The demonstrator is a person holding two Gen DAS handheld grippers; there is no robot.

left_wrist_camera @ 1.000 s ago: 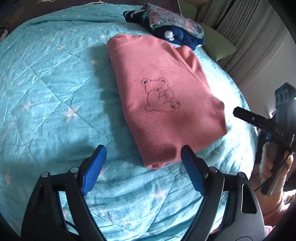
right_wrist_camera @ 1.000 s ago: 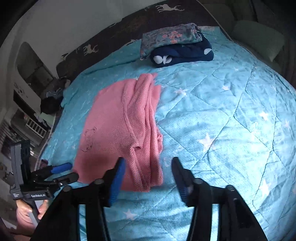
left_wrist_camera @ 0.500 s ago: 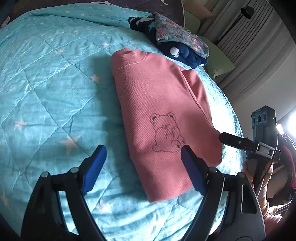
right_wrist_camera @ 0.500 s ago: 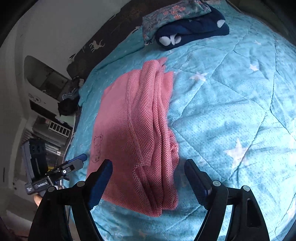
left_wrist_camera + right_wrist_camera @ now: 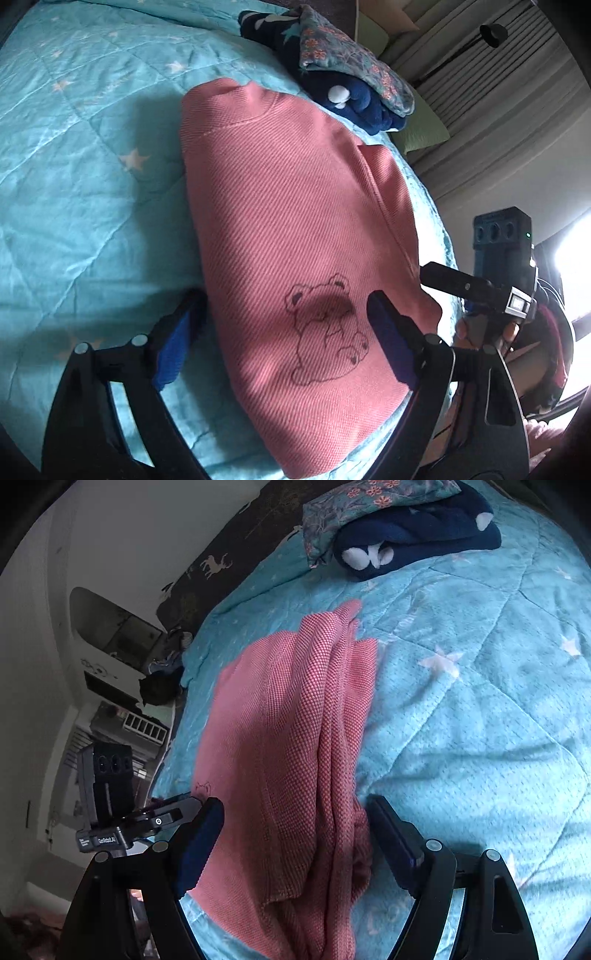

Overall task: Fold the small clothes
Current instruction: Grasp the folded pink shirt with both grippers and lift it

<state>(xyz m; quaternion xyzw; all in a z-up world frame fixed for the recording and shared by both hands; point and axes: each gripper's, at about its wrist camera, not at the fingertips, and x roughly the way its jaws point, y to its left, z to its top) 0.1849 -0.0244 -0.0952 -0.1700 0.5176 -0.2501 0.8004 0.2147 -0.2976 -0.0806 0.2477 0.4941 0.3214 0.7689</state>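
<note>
A pink knit top (image 5: 291, 229) with a bear drawing lies folded lengthwise on the turquoise star quilt (image 5: 74, 177). My left gripper (image 5: 284, 314) hovers over its near end, jaws wide and still opening, the bear print between the blue pads, which do not press the cloth. In the right wrist view the same pink top (image 5: 280, 738) shows its bunched folded side. My right gripper (image 5: 291, 812) straddles that bunched edge with wide jaws and nothing pinched. The right gripper (image 5: 454, 282) also shows at the pink top's right edge in the left wrist view.
Folded clothes, a navy piece (image 5: 417, 531) under a floral piece (image 5: 354, 502), are stacked at the far end of the bed. A green pillow (image 5: 424, 129) and curtains lie beyond them. Shelves and a wall (image 5: 110, 720) stand past the bed's left edge.
Both grippers have come forward and down over the near end of the pink top, which now fills each view. The jaws of both stand wider apart than a second ago.
</note>
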